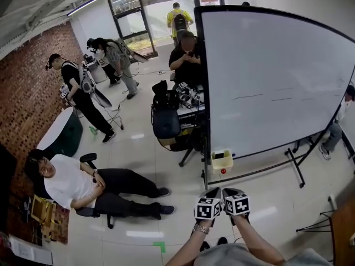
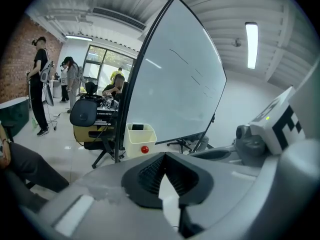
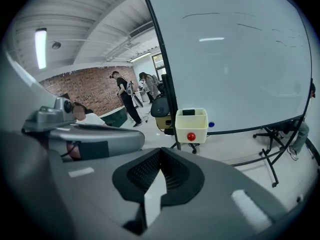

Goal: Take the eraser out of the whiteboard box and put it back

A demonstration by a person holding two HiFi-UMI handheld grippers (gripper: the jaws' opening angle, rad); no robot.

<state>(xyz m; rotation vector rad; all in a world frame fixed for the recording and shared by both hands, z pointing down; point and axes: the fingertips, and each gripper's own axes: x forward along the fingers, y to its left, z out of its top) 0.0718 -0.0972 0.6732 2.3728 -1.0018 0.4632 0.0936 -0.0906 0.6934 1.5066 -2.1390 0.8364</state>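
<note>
A cream whiteboard box (image 1: 222,162) hangs at the lower left corner of the big whiteboard (image 1: 277,76). The black eraser (image 1: 219,155) lies inside it, and a red magnet (image 1: 223,171) sits on its front. Both grippers are held side by side low in the head view, well short of the box: left gripper (image 1: 211,193), right gripper (image 1: 231,192). In the left gripper view the box (image 2: 139,140) with the eraser (image 2: 137,127) stands beyond the shut, empty jaws of the left gripper (image 2: 165,156). The right gripper (image 3: 160,151) is likewise shut and empty, with the box (image 3: 191,126) and eraser (image 3: 188,112) ahead.
The whiteboard's stand legs (image 1: 297,170) spread over the tiled floor. A table with black bags (image 1: 166,121) stands left of the board. A person reclines on a chair (image 1: 83,184) at left; others stand farther back. A wooden table edge (image 1: 344,226) is at right.
</note>
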